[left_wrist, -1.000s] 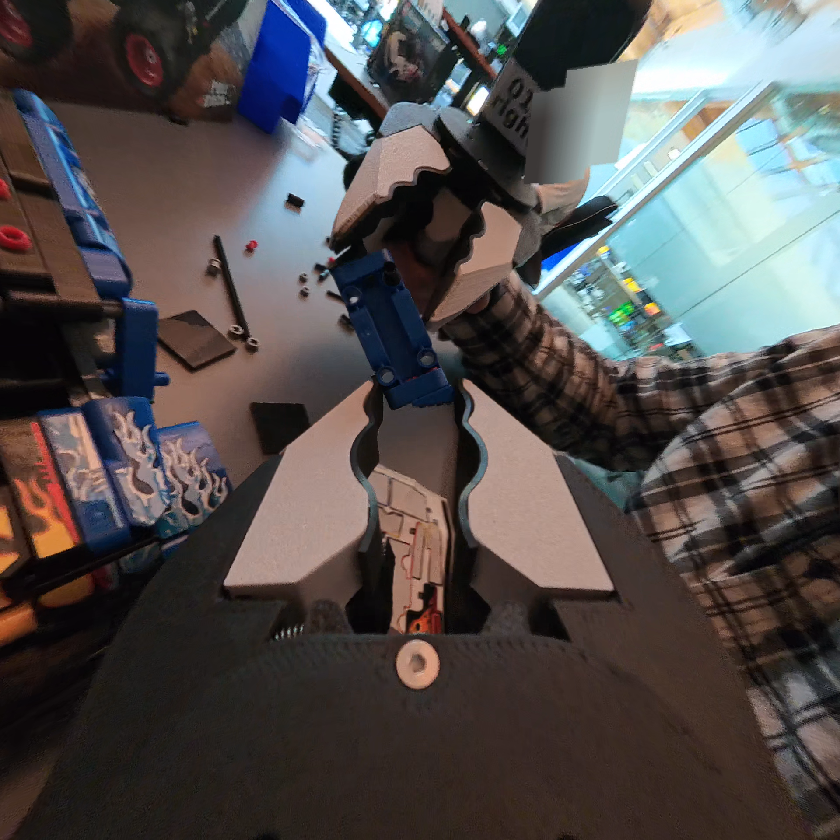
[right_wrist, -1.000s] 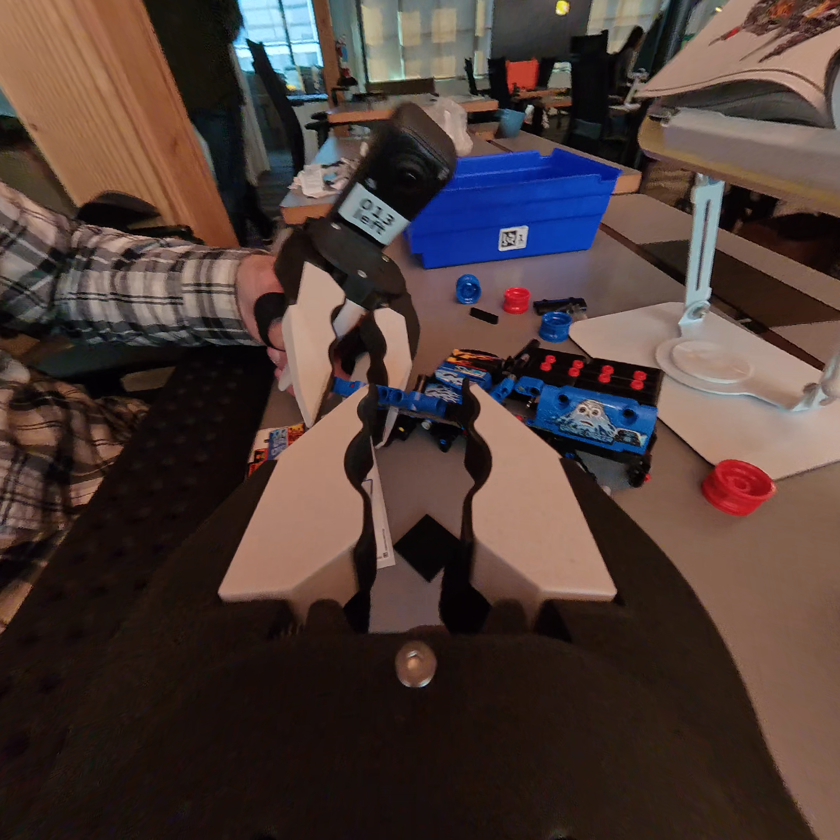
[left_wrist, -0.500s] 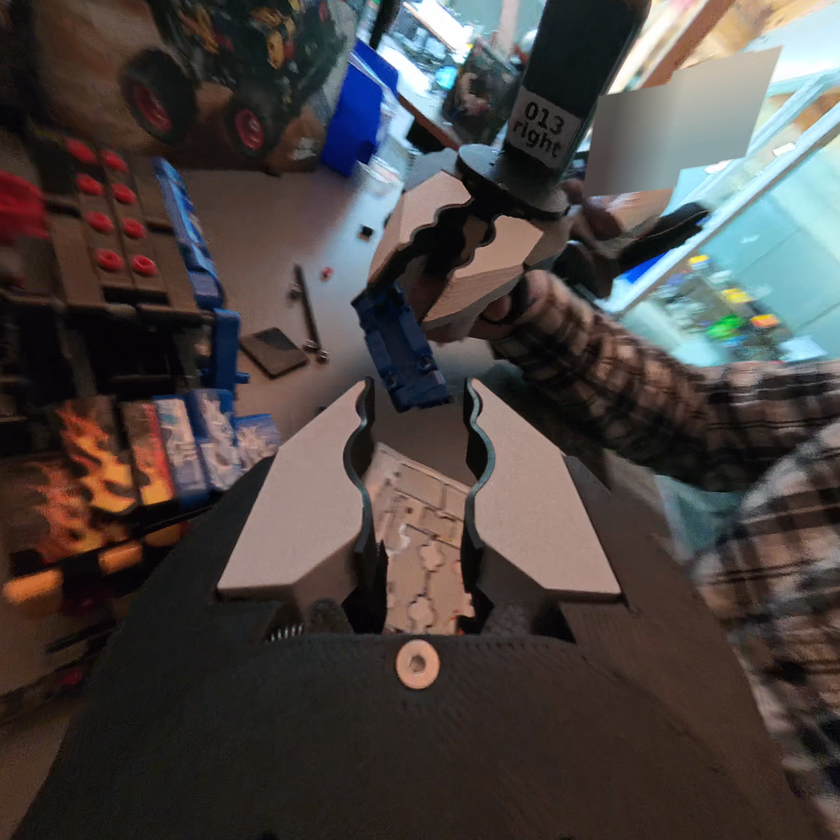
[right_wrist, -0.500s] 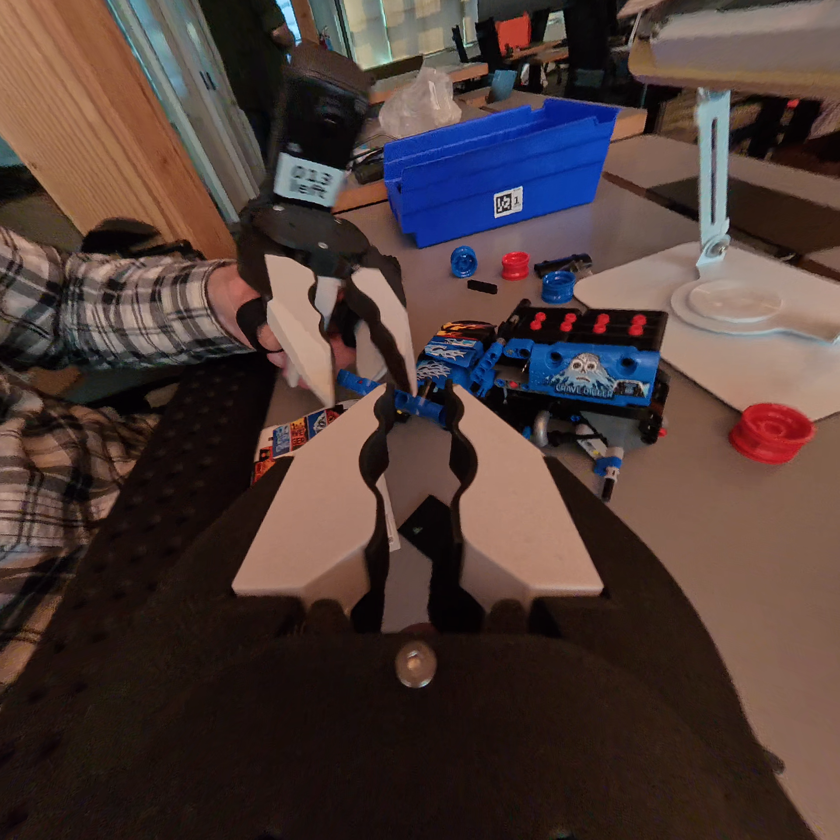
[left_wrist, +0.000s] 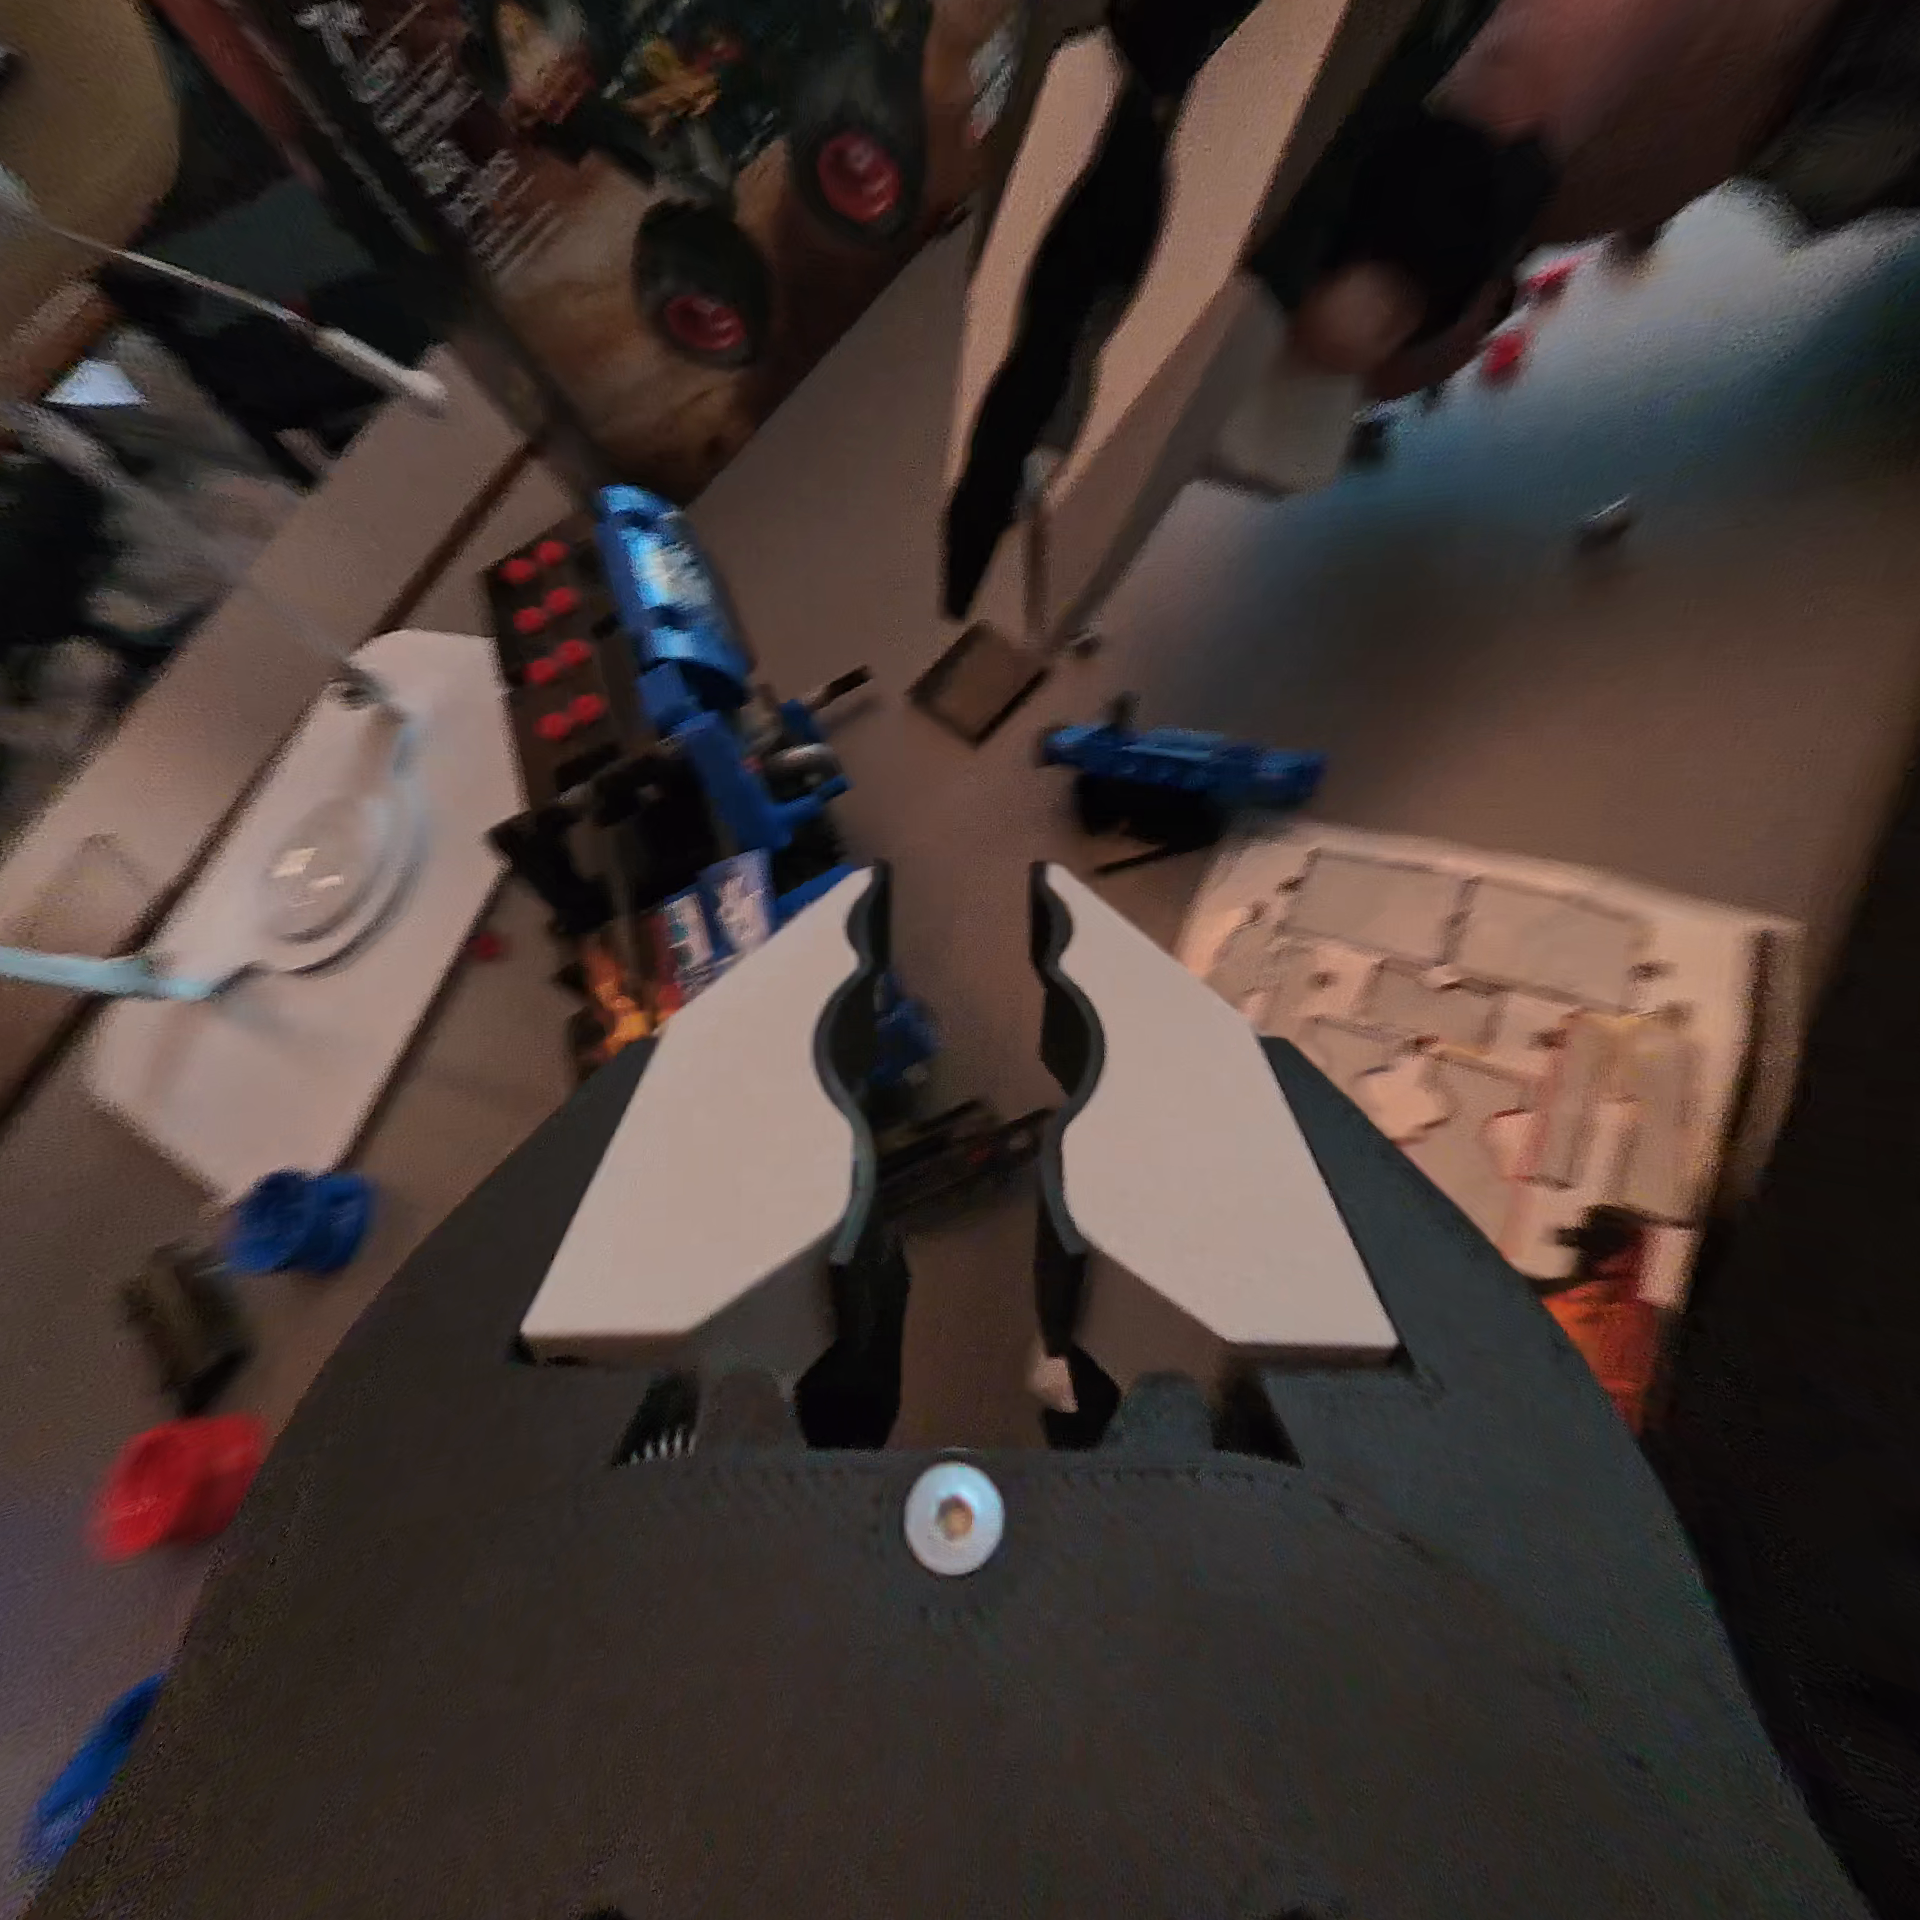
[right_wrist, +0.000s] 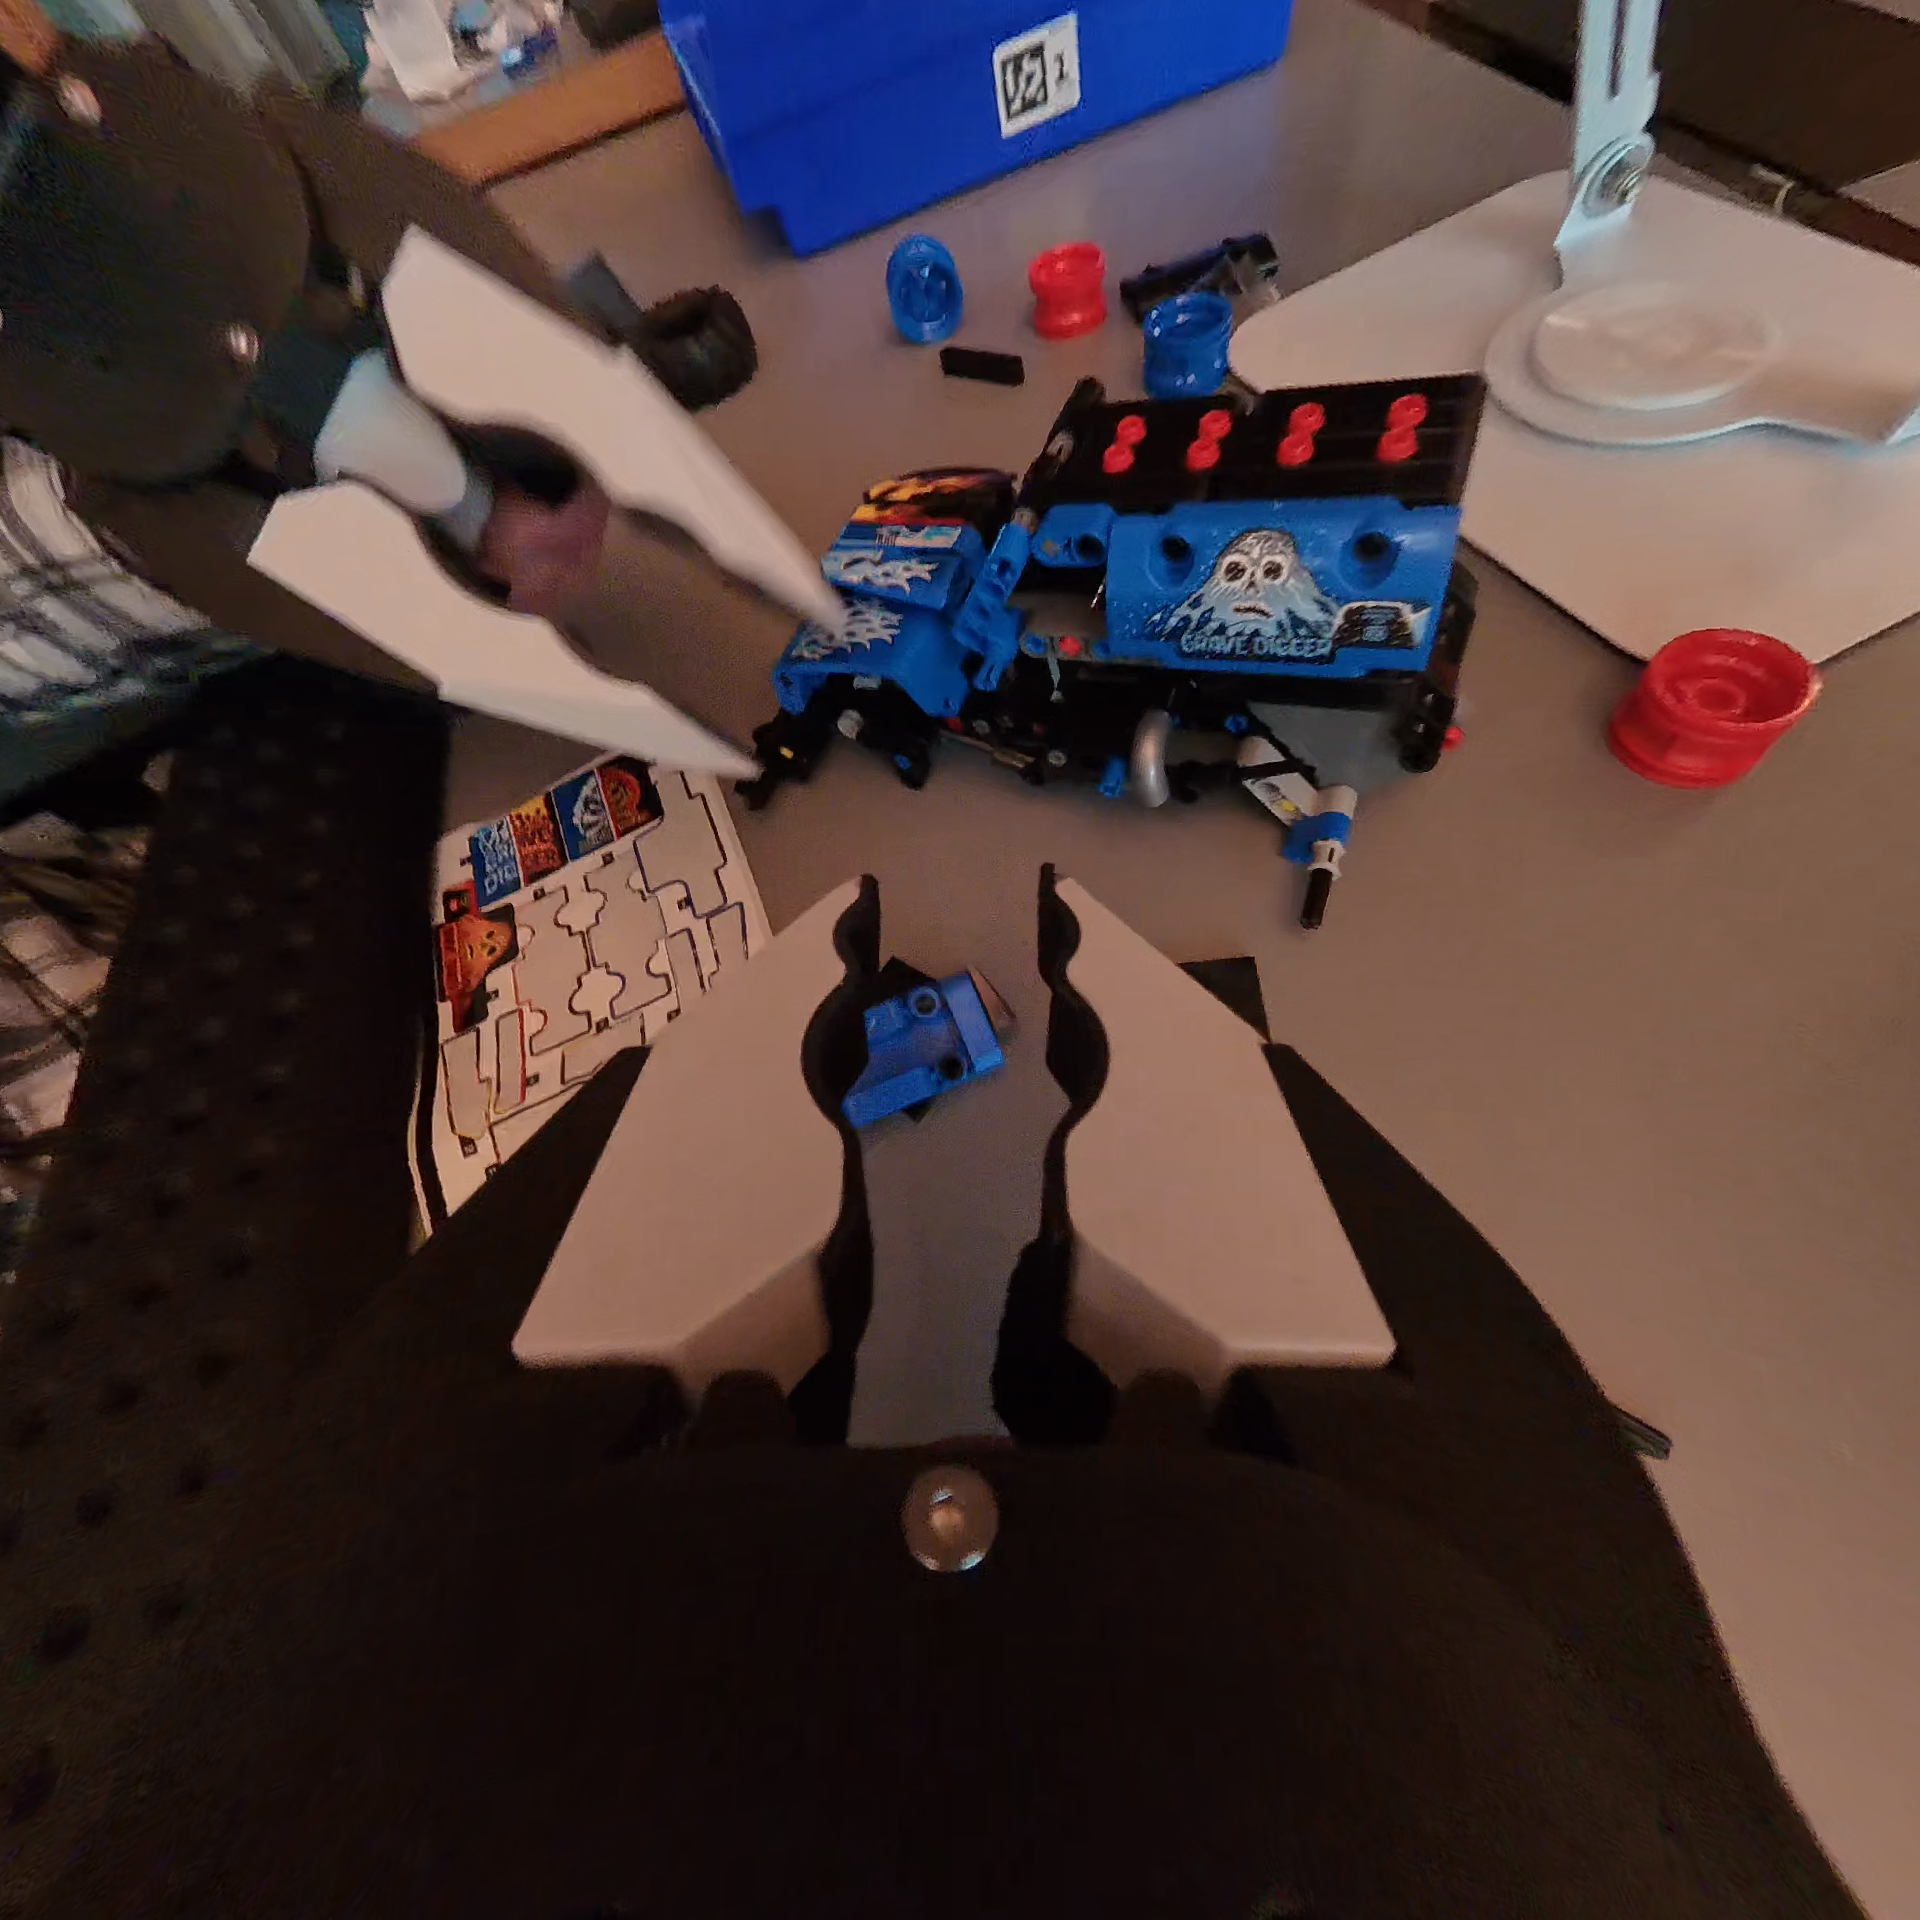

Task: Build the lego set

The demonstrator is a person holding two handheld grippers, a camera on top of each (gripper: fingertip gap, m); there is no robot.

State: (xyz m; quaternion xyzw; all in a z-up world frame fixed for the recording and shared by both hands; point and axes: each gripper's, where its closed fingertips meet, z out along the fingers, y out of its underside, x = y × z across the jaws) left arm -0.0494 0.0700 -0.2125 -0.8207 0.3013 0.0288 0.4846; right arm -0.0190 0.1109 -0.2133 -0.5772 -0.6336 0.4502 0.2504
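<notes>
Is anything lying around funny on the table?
Yes. A small blue piece lies loose on the table, apart from the truck, between the open fingers of the right hand-held gripper, which isn't holding it. The truck has no wheels on; a red wheel sits beside it.

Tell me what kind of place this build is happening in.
Probably a shared office or workshop table: a grey tabletop with a blue storage bin, a white stand base, and the half-built truck among loose wheels.

Glossy plastic truck – matt grey table – paper sticker sheet.
</notes>
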